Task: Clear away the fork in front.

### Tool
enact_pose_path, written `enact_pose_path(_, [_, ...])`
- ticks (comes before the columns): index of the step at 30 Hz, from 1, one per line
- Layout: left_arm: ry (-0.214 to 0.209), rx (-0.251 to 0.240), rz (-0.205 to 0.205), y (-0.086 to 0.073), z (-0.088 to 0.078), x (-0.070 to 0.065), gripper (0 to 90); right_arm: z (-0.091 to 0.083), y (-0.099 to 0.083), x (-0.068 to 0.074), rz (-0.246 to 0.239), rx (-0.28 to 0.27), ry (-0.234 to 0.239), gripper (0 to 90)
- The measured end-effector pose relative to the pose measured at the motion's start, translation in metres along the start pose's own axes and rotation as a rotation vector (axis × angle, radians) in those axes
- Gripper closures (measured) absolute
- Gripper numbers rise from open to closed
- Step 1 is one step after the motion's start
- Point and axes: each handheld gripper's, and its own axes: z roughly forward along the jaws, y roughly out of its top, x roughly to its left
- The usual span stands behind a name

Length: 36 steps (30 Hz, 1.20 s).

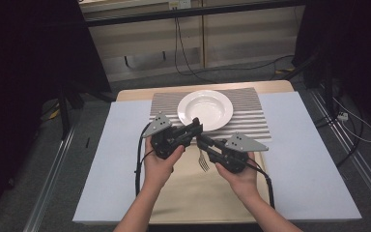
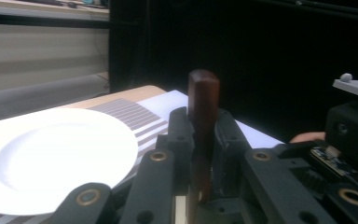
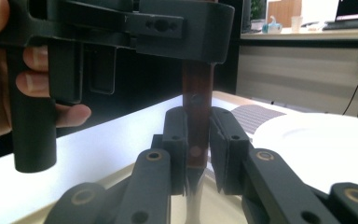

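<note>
A fork with a brown wooden handle (image 2: pixel 203 100) hangs tines-down (image 1: pixel 203 165) over a beige cloth, just in front of the white plate (image 1: pixel 205 109). My left gripper (image 1: pixel 197 126) comes in from the left and is shut on the upper part of the handle; in the left gripper view its jaws (image 2: pixel 203 123) press the handle on both sides. From the right, my right gripper (image 1: pixel 203 141) is shut on the handle (image 3: pixel 196 102) lower down. In the right gripper view its jaws (image 3: pixel 196 123) clamp the wood, with the left gripper's body (image 3: pixel 121 28) right above.
The plate stands on a grey striped mat (image 1: pixel 251 121) at the back of the table. A beige cloth (image 1: pixel 198 193) lies in front, over a pale sheet (image 1: pixel 116 164) covering the table. Cables (image 1: pixel 183 53) run along the floor behind.
</note>
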Motion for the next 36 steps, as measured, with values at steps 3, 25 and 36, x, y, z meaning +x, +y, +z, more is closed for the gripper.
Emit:
enact_pose_path(3, [-0.013,0.007,-0.008,0.002,-0.007,0.003,80.5,-0.004,0.0,-0.001,-0.005,0.0,-0.009,62.3])
enact_pose_path(25, [-0.08,0.111,-0.053,-0.008,-0.056,0.03,80.7,-0.051,-0.015,-0.041,-0.036,0.065,-0.104,19.9])
enact_pose_path(36, [-0.108,0.157,-0.069,-0.014,-0.07,0.036,80.7,-0.065,-0.017,-0.053,-0.031,0.078,-0.139,16.4])
